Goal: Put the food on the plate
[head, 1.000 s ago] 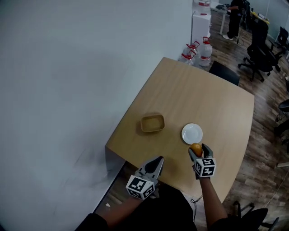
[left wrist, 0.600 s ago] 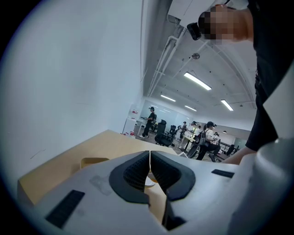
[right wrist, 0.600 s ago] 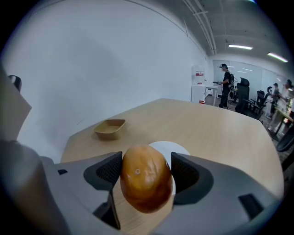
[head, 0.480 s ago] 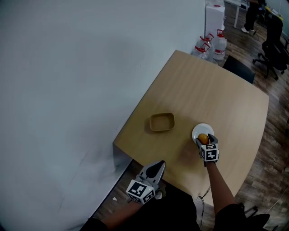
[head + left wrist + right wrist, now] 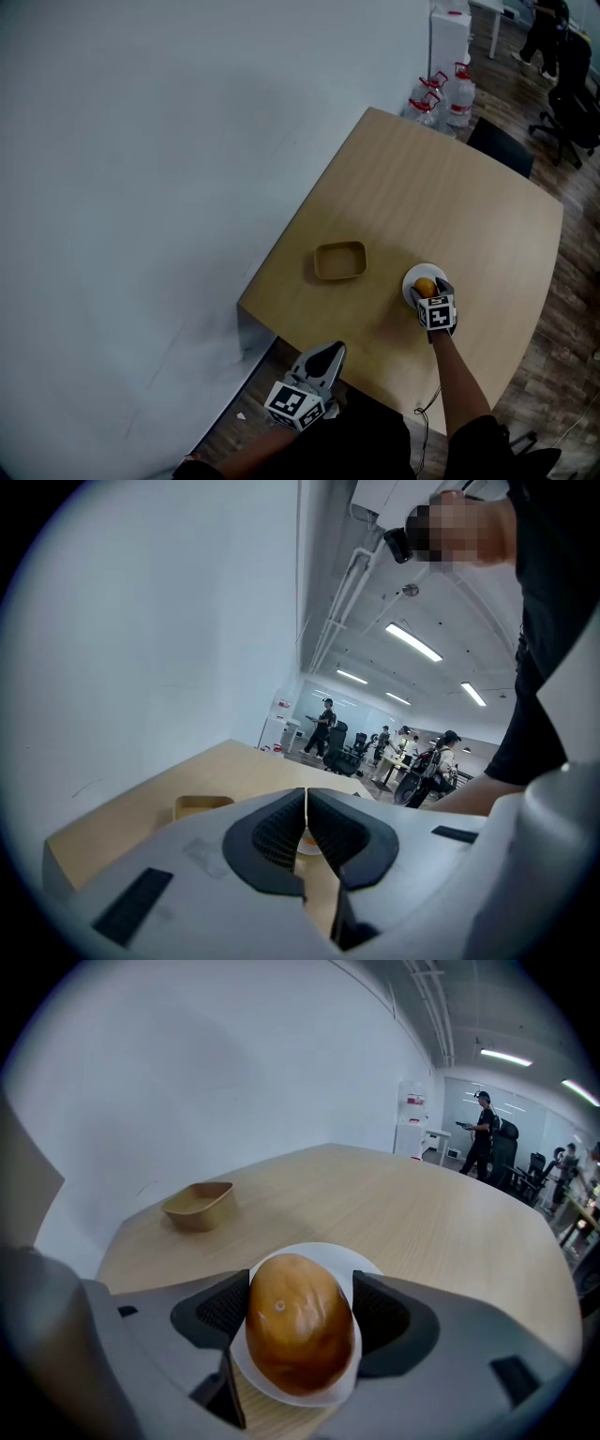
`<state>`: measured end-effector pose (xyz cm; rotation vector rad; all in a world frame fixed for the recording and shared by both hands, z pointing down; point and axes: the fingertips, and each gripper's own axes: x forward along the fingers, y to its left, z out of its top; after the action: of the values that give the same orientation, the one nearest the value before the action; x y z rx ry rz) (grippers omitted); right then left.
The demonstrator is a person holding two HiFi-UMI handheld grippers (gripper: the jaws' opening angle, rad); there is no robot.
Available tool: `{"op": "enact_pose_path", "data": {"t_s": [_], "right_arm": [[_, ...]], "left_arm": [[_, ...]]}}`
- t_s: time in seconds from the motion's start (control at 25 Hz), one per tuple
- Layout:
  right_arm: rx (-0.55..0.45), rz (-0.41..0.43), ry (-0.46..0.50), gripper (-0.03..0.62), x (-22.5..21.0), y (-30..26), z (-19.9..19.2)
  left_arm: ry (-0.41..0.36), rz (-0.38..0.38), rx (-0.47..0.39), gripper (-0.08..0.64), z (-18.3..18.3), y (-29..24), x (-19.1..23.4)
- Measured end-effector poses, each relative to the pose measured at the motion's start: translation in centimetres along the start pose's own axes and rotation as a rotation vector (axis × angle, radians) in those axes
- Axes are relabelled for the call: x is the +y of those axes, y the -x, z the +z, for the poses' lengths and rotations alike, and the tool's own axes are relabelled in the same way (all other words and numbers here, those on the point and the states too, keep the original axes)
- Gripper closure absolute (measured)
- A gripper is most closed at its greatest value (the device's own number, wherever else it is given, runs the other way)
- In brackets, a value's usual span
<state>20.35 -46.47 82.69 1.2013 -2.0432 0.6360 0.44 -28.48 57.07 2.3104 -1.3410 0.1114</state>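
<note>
A glossy orange-brown bread roll (image 5: 298, 1321) is clamped between the jaws of my right gripper (image 5: 300, 1312), right over the small white plate (image 5: 323, 1252). From the head view the roll (image 5: 426, 287) and right gripper (image 5: 427, 290) cover the near part of the plate (image 5: 416, 273). Whether the roll touches the plate is unclear. My left gripper (image 5: 327, 357) hangs off the table's near edge, jaws closed together with nothing between them; in its own view the left gripper (image 5: 306, 820) points toward the table.
A shallow tan paper tray (image 5: 339, 261) lies left of the plate on the wooden table (image 5: 441, 187); it also shows as the tray (image 5: 198, 1204). A white wall runs along the left. Water jugs (image 5: 448, 94) and office chairs stand beyond the far edge.
My right gripper carried the roll forward from the table's near edge to over the plate. The left gripper stayed near the table edge.
</note>
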Motion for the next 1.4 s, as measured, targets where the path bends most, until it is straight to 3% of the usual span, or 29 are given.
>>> {"op": "enact_pose_path", "data": {"t_s": [0.4,0.88,1.4], "right_arm": [[-0.075,-0.002,0.019,0.215,0.9,2.4,1.8],[-0.169,-0.036,-0.027,0.215,3.2,9.2,1.1],[-0.322,-0.049,-0.058,0.215,12.6,20.4,0.0]], "left_arm": [[0.014,-0.002,-0.020,0.545,0.0,1.2,0.0],[-0.013,-0.085,-0.061,0.545,-0.5,4.6,-2.3],[-0.010,-0.140,-0.111,0.545,-3.1,14.8,-3.9]]}}
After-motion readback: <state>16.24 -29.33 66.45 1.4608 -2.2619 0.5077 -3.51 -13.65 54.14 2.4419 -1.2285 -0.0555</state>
